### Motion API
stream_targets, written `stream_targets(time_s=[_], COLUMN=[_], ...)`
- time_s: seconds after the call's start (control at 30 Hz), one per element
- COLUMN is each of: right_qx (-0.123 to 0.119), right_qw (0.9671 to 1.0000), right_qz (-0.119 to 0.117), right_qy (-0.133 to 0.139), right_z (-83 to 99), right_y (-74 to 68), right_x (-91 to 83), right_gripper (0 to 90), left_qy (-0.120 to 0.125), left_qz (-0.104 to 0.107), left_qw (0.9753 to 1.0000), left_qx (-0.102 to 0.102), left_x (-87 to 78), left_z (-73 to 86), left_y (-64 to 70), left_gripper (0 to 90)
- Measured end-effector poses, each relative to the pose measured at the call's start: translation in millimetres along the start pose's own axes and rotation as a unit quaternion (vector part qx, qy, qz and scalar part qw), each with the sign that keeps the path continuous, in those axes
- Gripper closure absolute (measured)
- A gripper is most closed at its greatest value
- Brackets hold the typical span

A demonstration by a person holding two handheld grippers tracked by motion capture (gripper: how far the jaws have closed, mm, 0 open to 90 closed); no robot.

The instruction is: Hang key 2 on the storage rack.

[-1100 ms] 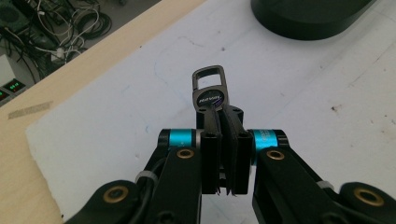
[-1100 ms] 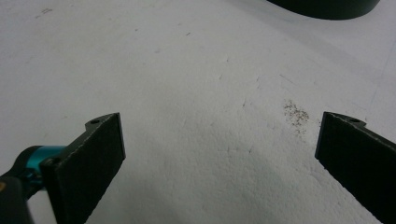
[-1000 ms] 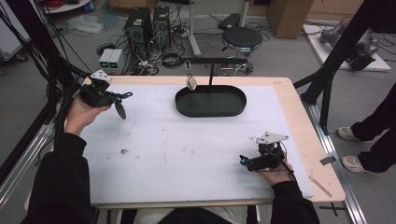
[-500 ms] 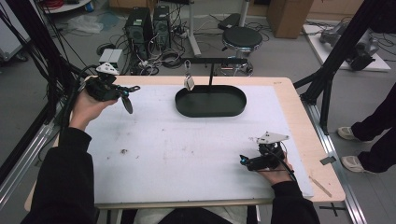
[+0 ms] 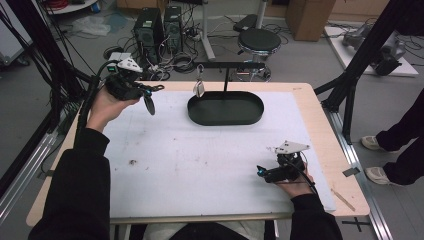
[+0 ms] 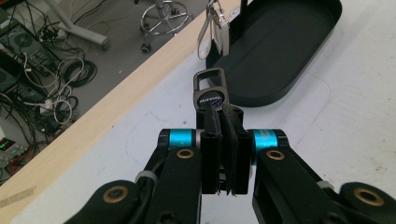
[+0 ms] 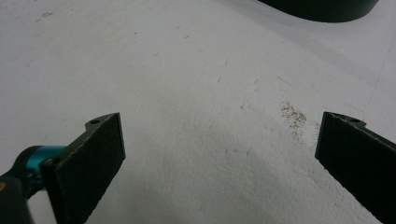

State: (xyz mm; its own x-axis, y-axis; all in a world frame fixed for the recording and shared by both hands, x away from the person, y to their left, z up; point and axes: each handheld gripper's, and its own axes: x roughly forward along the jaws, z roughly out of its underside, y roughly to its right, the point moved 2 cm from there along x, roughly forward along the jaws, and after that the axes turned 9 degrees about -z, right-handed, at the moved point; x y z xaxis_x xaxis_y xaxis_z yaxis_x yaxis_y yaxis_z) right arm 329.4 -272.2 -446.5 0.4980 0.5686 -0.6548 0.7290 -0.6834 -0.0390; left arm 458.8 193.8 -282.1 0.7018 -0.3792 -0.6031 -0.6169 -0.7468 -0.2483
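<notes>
Keychain (image 5: 149,104) hangs from the left gripper (image 5: 145,92) in the high view, its long axis running roughly up and down, off the white tabletop (image 5: 200,165) near the far left corner. To its right stands a black oval tray (image 5: 226,108) with a T-shaped stand (image 5: 227,67) rising from its far rim; a second small tag (image 5: 198,88) dangles from the stand's left arm. The right gripper (image 5: 265,172) rests low near the front right of the tabletop, well apart from the tray. Compared with a second ago, the left hand has lifted and moved farther toward the back edge, while the right gripper has not moved.

In the left gripper view, the jaws are pressed together on the keychain's (image 6: 211,95) dark strap. Its metal carabiner loop points away from the gripper toward the tray (image 6: 275,51), long axis in line with the jaws. White lettering runs across the metal body, too small to read. The hanging tag (image 6: 218,32) shows beyond it, near the tray's rim.

In the right gripper view, the two black pads (image 7: 91,158) stand spread wide apart with nothing between them, over the scuffed white tabletop (image 7: 201,93). The tray's edge (image 7: 322,9) shows at the top.
</notes>
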Motion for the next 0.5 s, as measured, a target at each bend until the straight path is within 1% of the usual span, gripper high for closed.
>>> stream_targets(time_s=[0.1, 0.2, 0.5], right_qx=[-0.002, -0.001, -0.001], right_qw=[1.0, 1.0, 1.0], right_qz=[-0.001, -0.001, -0.001], right_qy=[0.0, 0.001, 0.001], right_z=[0.0, -0.1, -0.1], right_y=[0.0, 0.0, 0.1], right_x=[0.2, 0.5, 0.4], right_gripper=[0.7, 0.7, 0.7], left_qy=[0.002, 0.008, 0.024], left_qz=[0.003, 0.004, 0.02], left_qw=[1.0, 0.9999, 0.9993], left_qx=[0.007, 0.008, 0.018], left_x=[3.0, 5.3, 16.3], left_z=[-7.9, -15.6, -41.3], left_y=[4.4, 8.5, 23.5], left_gripper=[85.8, 85.8, 85.8])
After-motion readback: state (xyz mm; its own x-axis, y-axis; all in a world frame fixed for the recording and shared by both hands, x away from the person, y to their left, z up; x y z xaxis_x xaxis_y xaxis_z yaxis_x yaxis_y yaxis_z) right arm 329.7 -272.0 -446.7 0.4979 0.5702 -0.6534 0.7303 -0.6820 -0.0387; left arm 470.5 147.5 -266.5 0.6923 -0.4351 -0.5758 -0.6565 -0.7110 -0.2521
